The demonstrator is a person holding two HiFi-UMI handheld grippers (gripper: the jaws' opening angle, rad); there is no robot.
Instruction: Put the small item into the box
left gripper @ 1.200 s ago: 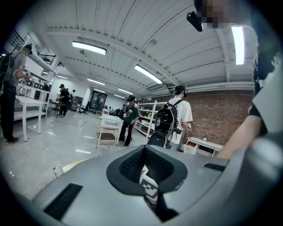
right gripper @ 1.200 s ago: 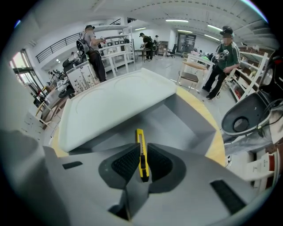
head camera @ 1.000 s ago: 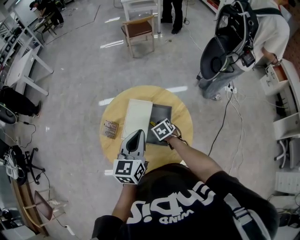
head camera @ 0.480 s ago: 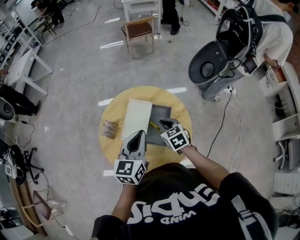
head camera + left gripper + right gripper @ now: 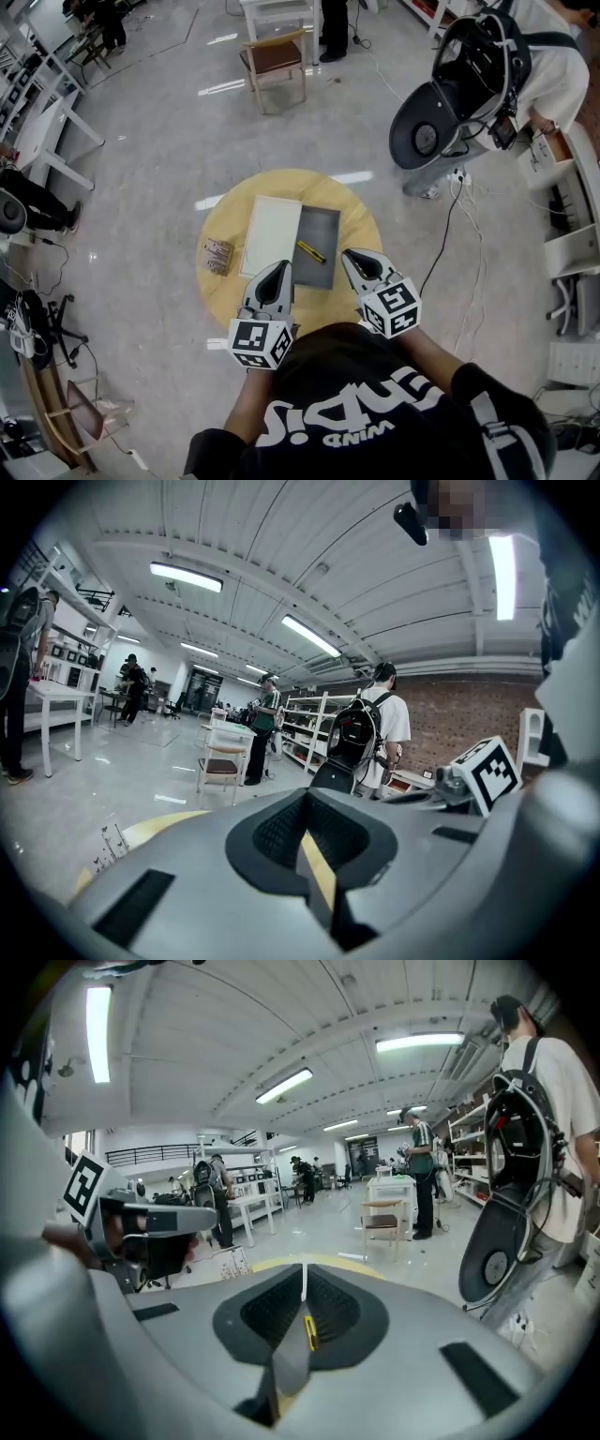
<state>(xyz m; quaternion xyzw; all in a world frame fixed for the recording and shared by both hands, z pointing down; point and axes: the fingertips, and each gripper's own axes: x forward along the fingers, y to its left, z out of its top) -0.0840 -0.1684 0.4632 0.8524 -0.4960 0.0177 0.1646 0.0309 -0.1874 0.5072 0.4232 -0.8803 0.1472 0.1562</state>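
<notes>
A small yellow item (image 5: 311, 251) lies inside the flat grey box (image 5: 323, 225) on the round yellow table (image 5: 361, 225). A white lid (image 5: 273, 234) lies flat against the box's left side. My left gripper (image 5: 277, 269) is shut and empty at the table's near edge, just below the lid. My right gripper (image 5: 354, 257) is shut and empty too, to the right of the box, apart from the item. In the right gripper view the yellow item (image 5: 310, 1332) shows through the slit between the closed jaws. The left gripper view shows only a strip of table between its jaws.
A small printed packet (image 5: 219, 255) lies at the table's left edge. A wooden chair (image 5: 275, 58) stands beyond the table. A person with a large backpack (image 5: 478, 75) stands at the upper right. A cable (image 5: 454, 234) trails over the floor right of the table.
My right gripper has drawn back from over the grey box to the table's near right edge. The yellow item stays lying in the box. The left gripper has not moved.
</notes>
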